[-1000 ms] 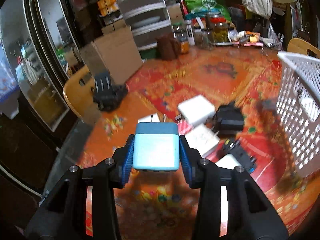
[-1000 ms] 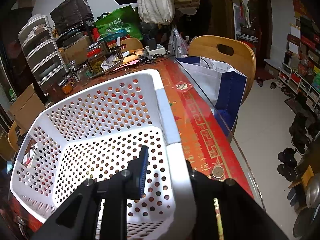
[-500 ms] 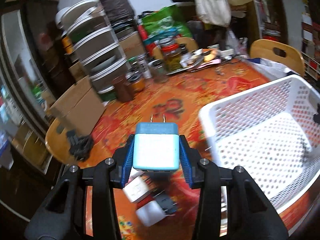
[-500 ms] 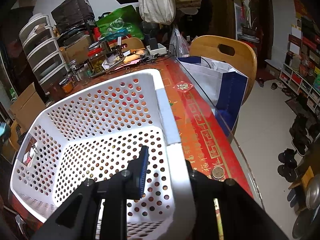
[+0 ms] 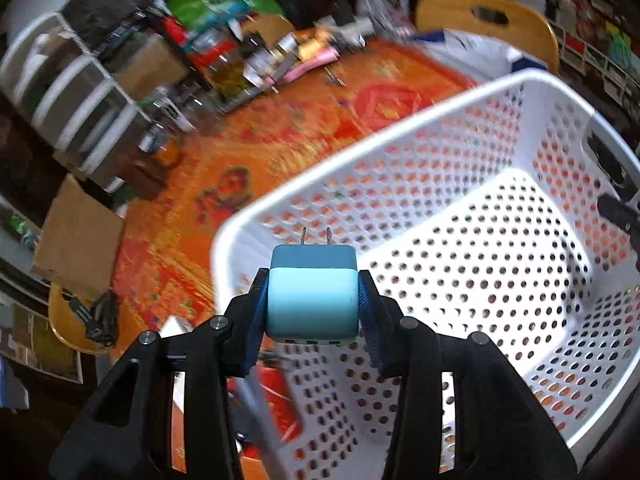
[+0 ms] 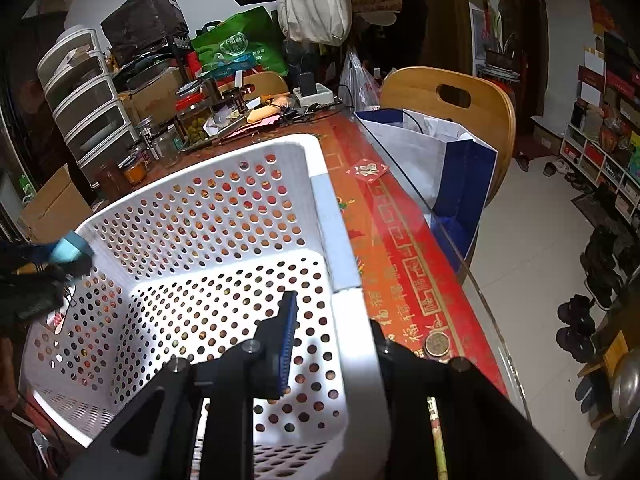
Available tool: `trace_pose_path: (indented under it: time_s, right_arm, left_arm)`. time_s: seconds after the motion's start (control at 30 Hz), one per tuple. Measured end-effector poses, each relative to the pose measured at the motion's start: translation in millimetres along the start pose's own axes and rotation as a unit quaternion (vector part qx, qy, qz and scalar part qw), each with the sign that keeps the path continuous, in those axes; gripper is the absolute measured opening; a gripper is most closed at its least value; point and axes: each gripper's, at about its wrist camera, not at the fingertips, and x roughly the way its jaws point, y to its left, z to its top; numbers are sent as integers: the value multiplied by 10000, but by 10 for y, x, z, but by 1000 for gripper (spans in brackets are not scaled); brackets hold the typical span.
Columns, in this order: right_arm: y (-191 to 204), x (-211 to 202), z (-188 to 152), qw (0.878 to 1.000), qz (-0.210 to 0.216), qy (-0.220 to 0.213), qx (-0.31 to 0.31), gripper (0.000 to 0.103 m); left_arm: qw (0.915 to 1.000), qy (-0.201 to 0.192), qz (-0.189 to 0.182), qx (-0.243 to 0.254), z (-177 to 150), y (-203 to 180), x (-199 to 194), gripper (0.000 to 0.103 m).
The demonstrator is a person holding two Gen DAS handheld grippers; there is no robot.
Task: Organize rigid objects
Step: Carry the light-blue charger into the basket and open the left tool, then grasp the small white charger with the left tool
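My left gripper is shut on a light blue charger with two metal prongs pointing forward. It holds the charger in the air over the near left rim of the white perforated basket. The basket holds nothing that I can see. My right gripper is shut on the basket's right rim, one finger inside the wall and one outside. In the right wrist view the left gripper with the charger shows at the basket's far left corner.
The basket stands on a table with a red and orange patterned cloth. Jars, drawers and clutter line the back. A wooden chair with a white and blue bag stands at the right. A cardboard box is at the left.
My left gripper has carried the charger up from the pile of chargers on the table and right to the basket's rim. My right gripper has stayed clamped on the basket.
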Motion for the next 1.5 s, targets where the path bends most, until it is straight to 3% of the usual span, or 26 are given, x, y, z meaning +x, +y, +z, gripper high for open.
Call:
trace_pose_path:
  time_s: [0.2, 0.43, 0.5, 0.57, 0.63, 0.7, 0.77, 0.87, 0.9, 1.0, 1.03, 1.1, 1.17, 1.23, 1.37, 1.5]
  right_arm:
    - [-9, 9, -6, 10000, 1, 20, -8, 21]
    - [0, 13, -5, 10000, -24, 51, -31, 21]
    - [2, 14, -4, 10000, -36, 63, -35, 21]
    - [8, 21, 6, 10000, -46, 73, -30, 21]
    - [13, 33, 4, 9999, -72, 89, -37, 21]
    - [21, 36, 8, 9999, -74, 108, -36, 21]
    - [27, 37, 7, 9999, -86, 138, -48, 20]
    - [32, 40, 11, 9997, -124, 162, -102, 20]
    - [35, 43, 15, 9997, -141, 169, -115, 20]
    - [36, 45, 17, 9997, -127, 159, -118, 20]
    - [37, 44, 16, 9997, -121, 154, -119, 20]
    - [45, 44, 14, 9998, -111, 137, -117, 20]
    - [47, 40, 11, 9998, -107, 130, -117, 20]
    - [46, 40, 13, 9998, -107, 132, -117, 20]
    - [43, 42, 12, 9998, -113, 145, -102, 20]
    - [37, 41, 7, 9997, -131, 163, -92, 20]
  left_arm:
    - [9972, 667, -248, 221, -6, -128, 320, 39]
    - [9939, 936, -418, 404, -22, -160, 445, 40]
    - [9932, 952, -484, 463, -16, -158, 456, 47]
    - [9951, 769, -421, 465, -18, -127, 398, 74]
    - [9983, 392, -349, 254, -50, -16, 225, 78]
    - [9976, 58, -679, -141, -142, 205, -20, 78]
    - [9935, -427, -866, -598, -356, 618, -352, 83]
    - [9850, -969, -790, -1188, -723, 1275, -640, 103]
    - [9818, -1075, -667, -1416, -860, 1516, -664, 103]
    - [9714, -770, -40, -2245, -1288, 2308, -360, 103]
    - [9645, -524, 5, -2588, -1435, 2565, -154, 103]
    - [9418, -68, -220, -3354, -1775, 3044, 311, 102]
    - [9308, 231, -257, -3639, -1984, 3272, 643, 99]
    - [9282, 486, -301, -3676, -2090, 3372, 923, 92]
    - [9228, 618, -586, -3757, -2090, 3304, 1203, 82]
    - [9205, 666, -700, -3786, -2059, 3300, 1353, 81]
